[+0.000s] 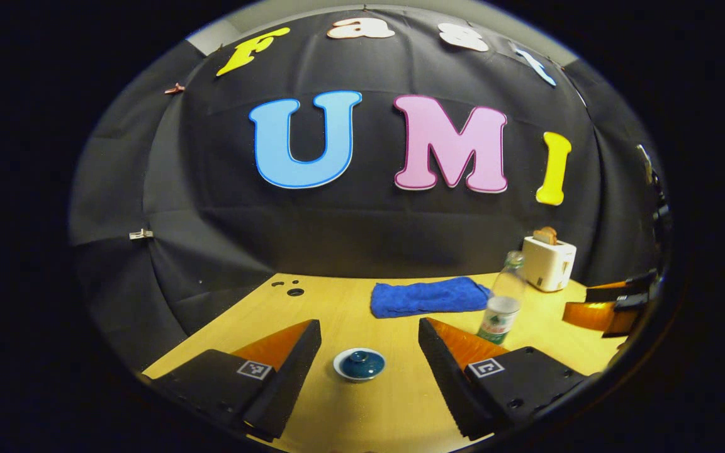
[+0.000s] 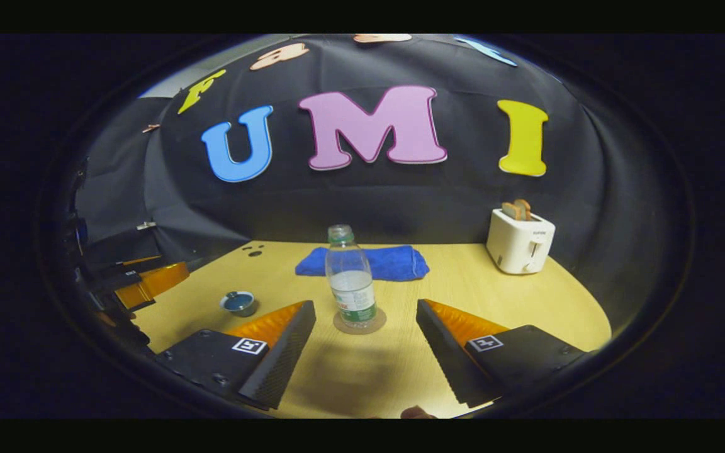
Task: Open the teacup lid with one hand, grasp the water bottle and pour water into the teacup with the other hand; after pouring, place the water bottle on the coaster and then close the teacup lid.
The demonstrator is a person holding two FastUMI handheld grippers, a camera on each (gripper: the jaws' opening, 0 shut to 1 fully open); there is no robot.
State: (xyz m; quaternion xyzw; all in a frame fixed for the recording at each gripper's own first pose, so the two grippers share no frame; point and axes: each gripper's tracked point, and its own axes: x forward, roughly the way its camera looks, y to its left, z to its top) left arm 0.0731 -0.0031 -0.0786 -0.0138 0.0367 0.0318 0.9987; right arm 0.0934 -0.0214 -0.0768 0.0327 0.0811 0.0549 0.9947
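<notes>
Two handheld grippers hover over a pale wooden table [image 2: 526,302] inside a booth draped in black cloth.

In the left gripper view, the left gripper [image 1: 369,352] has its two fingers spread wide apart, holding nothing. Between them, a little farther out on the table, sits the teacup [image 1: 359,365], a small white cup seen from above with its dark blue lid [image 1: 359,361] resting on top, knob up. The fingers do not touch it. To the right of the cup, behind the left gripper's right-hand finger, stands the water bottle [image 1: 502,299], upright, clear plastic with a green cap and a label around its lower part. A folded blue towel [image 1: 428,296] lies flat beyond the cup, near the back edge of the table. A white toaster [image 1: 548,263] with a slice of bread [image 1: 546,235] poking out stands in the far right corner.

In the right gripper view, the right gripper [image 2: 365,343] is also spread open and grips nothing. The water bottle [image 2: 351,280] stands straight ahead of it, upright on a round tan coaster [image 2: 360,322], partly filled with water. The fingers sit to either side and nearer the camera, apart from the bottle. The teacup [image 2: 240,303] is off to the left, well apart from the bottle, with the lid on. At the far left edge the other gripper shows in part.
</notes>
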